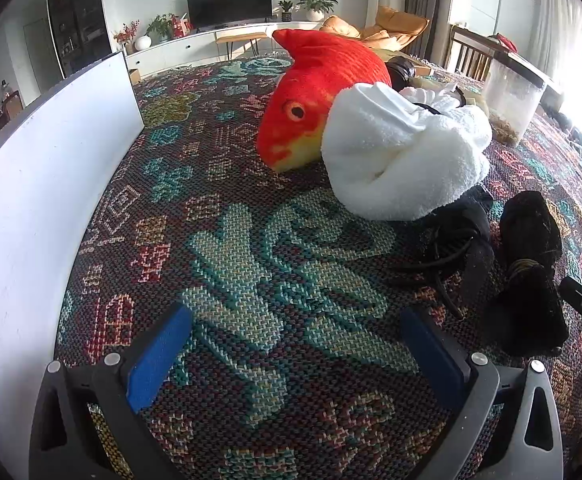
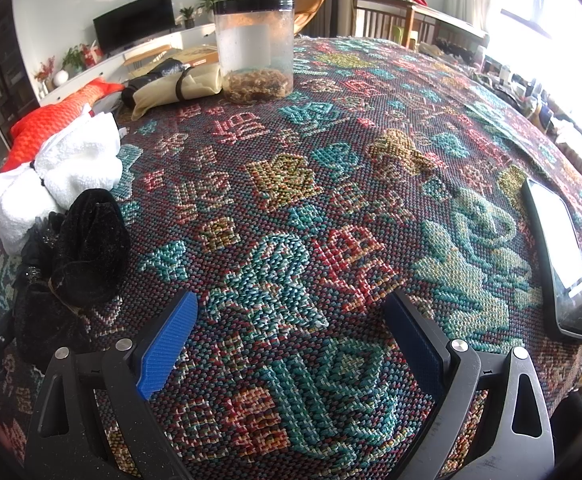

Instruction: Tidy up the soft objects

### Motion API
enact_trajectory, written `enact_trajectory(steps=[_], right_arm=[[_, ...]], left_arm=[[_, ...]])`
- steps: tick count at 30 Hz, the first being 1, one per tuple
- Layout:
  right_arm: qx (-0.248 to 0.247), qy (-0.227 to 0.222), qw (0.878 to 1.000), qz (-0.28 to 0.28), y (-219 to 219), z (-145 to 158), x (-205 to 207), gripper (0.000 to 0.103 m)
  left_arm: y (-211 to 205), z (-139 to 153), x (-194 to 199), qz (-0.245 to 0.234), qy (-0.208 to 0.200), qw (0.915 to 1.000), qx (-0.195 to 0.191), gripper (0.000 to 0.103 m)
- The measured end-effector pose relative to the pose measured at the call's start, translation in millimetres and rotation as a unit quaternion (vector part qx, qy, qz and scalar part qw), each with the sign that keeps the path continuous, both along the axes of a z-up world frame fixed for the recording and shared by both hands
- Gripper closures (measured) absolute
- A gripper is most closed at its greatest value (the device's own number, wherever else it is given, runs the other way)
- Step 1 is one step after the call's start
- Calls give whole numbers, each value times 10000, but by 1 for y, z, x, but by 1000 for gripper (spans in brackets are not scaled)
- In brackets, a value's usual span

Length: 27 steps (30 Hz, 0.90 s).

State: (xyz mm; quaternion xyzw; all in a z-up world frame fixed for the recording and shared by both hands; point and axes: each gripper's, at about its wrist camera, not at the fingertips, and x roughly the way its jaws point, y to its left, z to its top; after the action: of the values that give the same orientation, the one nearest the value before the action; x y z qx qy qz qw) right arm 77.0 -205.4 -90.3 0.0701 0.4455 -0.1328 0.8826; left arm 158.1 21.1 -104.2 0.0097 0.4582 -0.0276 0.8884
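Patterned woven tablecloth (image 2: 331, 184), sunlit room

Each claw (image 1: 297, 354) (image 2: 291, 340) has blue ribbed pads, black arms, silver screws.

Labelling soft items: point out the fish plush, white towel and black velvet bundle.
fish plush (image 1: 311, 92): left wrist view, orange cheek behind the eye
white towel (image 1: 391, 152): left wrist view, middle fold
black velvet bundle (image 2: 87, 248): right wrist view, upper lobe

Plastic jar (image 2: 255, 50), phone (image 2: 559, 256) on woven tablecloth (image 2: 331, 200)
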Motion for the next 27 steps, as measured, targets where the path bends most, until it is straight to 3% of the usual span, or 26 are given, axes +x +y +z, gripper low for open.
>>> enact_trajectory(steps=[27], right_arm=[[51,-31,10000,12,0,0,1,7]], left_arm=[[0,0,0,7,1,10000,-5,0]])
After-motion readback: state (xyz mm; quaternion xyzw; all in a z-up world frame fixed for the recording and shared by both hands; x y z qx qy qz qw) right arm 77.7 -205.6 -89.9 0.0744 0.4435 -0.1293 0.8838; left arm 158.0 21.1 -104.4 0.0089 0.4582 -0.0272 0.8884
